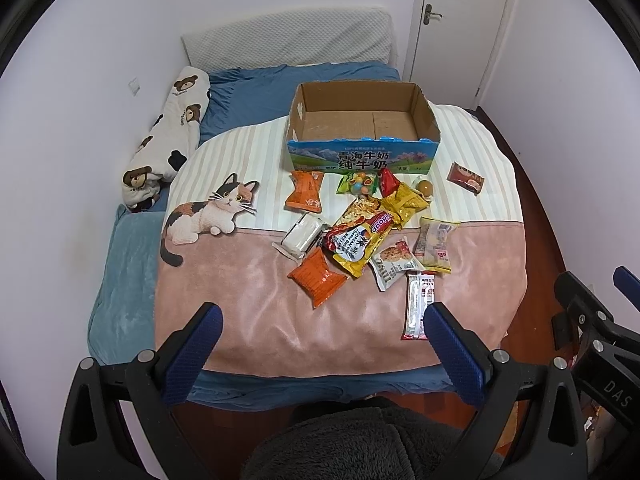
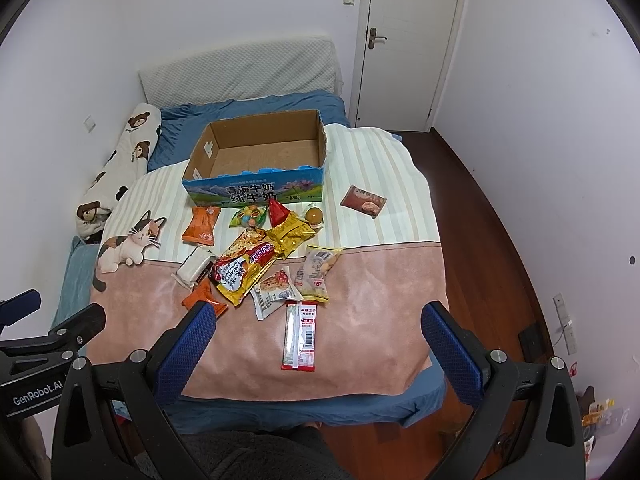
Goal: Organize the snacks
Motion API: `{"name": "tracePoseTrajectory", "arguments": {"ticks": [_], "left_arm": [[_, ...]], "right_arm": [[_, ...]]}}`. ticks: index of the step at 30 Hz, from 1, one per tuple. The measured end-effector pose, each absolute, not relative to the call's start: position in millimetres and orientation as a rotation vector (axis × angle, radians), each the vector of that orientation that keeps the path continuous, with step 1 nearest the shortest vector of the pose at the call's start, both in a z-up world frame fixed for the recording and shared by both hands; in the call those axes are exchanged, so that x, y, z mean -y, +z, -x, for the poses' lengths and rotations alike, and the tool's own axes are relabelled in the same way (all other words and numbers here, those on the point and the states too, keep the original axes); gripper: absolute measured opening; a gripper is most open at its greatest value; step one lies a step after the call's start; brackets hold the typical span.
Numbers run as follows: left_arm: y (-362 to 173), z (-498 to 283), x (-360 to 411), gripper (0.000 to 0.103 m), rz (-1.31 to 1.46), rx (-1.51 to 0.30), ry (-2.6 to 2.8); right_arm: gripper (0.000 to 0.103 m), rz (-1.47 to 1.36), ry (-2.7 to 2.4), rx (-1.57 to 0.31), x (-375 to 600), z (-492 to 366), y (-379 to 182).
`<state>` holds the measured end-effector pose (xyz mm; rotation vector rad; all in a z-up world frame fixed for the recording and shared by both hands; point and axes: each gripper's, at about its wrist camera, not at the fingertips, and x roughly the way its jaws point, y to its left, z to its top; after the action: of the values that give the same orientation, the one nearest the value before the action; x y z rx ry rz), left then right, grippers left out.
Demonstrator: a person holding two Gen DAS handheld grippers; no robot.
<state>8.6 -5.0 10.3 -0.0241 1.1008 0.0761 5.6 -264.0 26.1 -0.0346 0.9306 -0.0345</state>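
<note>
So I'm holding my left gripper over the near edge of the pink-and-striped cat blanket, fingers spread wide, nothing in them. My right gripper is hanging just as wide apart and empty. The long red-and-white foil snack bar is lying straight ahead between my right fingers, long axis pointing toward the open cardboard milk box beyond the snack pile. I'm guessing the right hand is nearer.
</note>
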Motion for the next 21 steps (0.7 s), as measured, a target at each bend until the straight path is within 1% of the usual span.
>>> {"name": "tracePoseTrajectory", "arguments": {"ticks": [6,10,13,21], "left_arm": [[8.0,-17.8,0.9,0.103,0.021,-1.091,0.073],[-4.7,-36.3,-9.5,0.103,0.015,-1.058,0.114],[-29.2,-60.6,-20.0,0.103,-0.018,-1.075,0.162],[-132.5,-125.9,-59.0,0.103,-0.146,-1.197,0.282]], "right_arm": [[0.103,0.022,-0.036,-0.938,262.5,-7.2,22.2],[0.103,-0.017,-0.043,-0.965,265.2,-23.7,4.0],[0.103,-0.092,-0.015,-1.025,267.0,-48.4,-22.5],[0.103,-0.301,0.035,-1.223,240.3,-140.7,-121.4]]}}
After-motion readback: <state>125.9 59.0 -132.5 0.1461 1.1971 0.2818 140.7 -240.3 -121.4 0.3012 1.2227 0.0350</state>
